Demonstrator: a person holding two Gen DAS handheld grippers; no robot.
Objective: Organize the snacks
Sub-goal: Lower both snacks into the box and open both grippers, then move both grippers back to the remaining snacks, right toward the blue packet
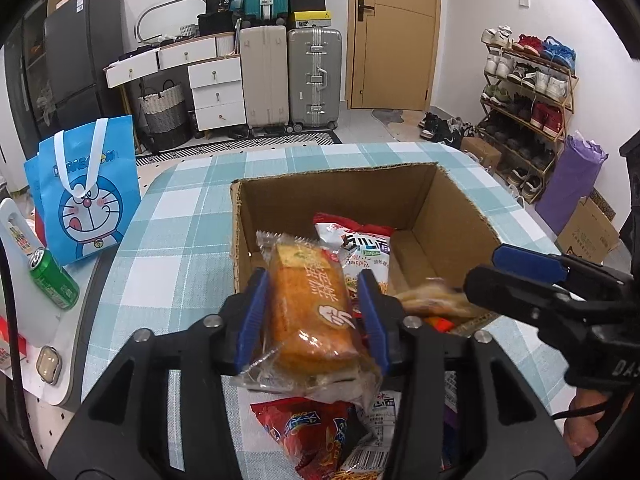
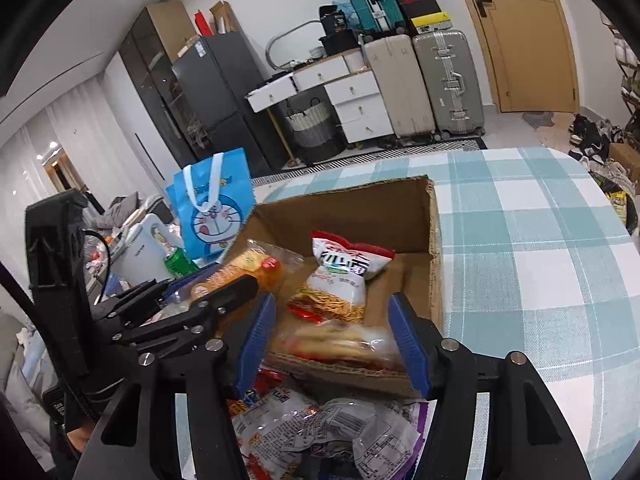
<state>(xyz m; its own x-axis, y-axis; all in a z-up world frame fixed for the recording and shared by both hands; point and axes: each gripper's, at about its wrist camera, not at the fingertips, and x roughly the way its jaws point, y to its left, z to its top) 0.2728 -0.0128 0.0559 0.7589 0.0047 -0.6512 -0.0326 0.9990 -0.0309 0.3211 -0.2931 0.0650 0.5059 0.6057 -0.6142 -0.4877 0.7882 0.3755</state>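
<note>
- Hovering over the near edge of the cardboard box point(image 1: 436, 204), my left jaws point(image 1: 316, 320) stand partly open around a wrapped cake slice point(image 1: 310, 308); whether the pads still press it, I cannot tell.
- My right jaws point(image 2: 334, 344) gape wide above a clear-wrapped pastry point(image 2: 340, 346) lying on the box's near wall, pads apart from it.
- Inside the box sits a red-and-white noodle snack bag point(image 2: 340, 276).
- More snack packets point(image 2: 320, 432) lie heaped on the checked counter point(image 2: 540, 240) below my jaws.

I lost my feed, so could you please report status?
Left gripper open around orange wrapped cake. Right gripper open over clear-wrapped pastry. Brown cardboard box unobstructed.
</note>
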